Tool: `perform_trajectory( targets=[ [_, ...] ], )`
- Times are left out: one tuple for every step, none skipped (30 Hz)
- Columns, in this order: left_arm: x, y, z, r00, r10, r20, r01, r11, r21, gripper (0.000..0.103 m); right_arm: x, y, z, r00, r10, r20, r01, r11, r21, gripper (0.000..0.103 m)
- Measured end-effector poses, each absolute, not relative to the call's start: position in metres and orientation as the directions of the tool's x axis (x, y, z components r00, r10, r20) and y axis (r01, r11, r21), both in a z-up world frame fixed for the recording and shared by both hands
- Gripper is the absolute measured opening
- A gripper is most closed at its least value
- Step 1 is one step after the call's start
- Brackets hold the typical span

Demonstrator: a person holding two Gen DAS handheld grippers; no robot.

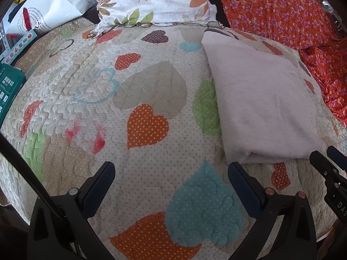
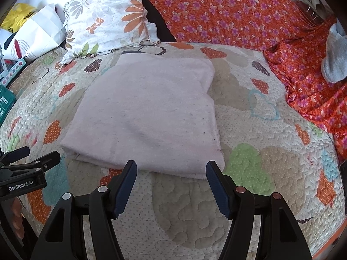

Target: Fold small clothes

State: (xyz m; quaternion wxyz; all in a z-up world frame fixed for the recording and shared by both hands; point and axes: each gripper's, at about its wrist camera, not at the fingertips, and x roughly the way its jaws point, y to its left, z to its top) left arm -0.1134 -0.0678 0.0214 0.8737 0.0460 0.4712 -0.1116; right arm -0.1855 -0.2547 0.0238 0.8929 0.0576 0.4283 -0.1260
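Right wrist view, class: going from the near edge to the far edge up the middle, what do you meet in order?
Right gripper → folded pink towel → heart quilt → orange flowered cloth.

Left gripper (image 1: pixel 171 169): jaws spread wide, holding nothing. Right gripper (image 2: pixel 171 169): jaws likewise apart, empty, level with left.

A: Where is the room on the bed?

B: Bare quilt (image 1: pixel 141 99) lies left of the folded pink towel (image 2: pixel 147 108), and a strip runs between it and the orange floral cloth (image 2: pixel 292 49).

A: What blocks the far side?

B: The flowered pillow (image 2: pixel 108 21); white bags (image 1: pixel 49 6) and a green box (image 1: pixel 8 88) crowd the left edge.
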Motion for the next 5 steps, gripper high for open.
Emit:
perform_trajectory(
  targets=[
    [-0.1148, -0.0692, 0.0220, 0.536, -0.154, -0.830, 0.245, 0.969, -0.022, 0.103, -0.1852, -0.2545, 0.0234, 0.601, -0.174, -0.780, 0.273, 0.962, -0.004, 0.071],
    [-0.1168, -0.0715, 0.0223, 0.541, -0.154, -0.827, 0.253, 0.967, -0.014, 0.103, -0.1851, -0.2534, 0.0229, 0.601, -0.172, -0.781, 0.270, 0.963, -0.003, 0.071],
    [-0.1177, -0.0734, 0.0226, 0.543, -0.152, -0.826, 0.261, 0.965, -0.005, 0.103, -0.1851, -0.2525, 0.0226, 0.602, -0.170, -0.780, 0.268, 0.963, -0.003, 0.071],
    [-0.1191, -0.0758, 0.0229, 0.546, -0.152, -0.824, 0.272, 0.962, 0.003, 0.103, -0.1848, -0.2513, 0.0222, 0.603, -0.168, -0.780, 0.265, 0.964, -0.003, 0.071],
    [-0.1198, -0.0768, 0.0231, 0.547, -0.155, -0.823, 0.277, 0.961, 0.003, 0.103, -0.1851, -0.2507, 0.0223, 0.606, -0.166, -0.778, 0.261, 0.965, -0.002, 0.071]
  ],
)
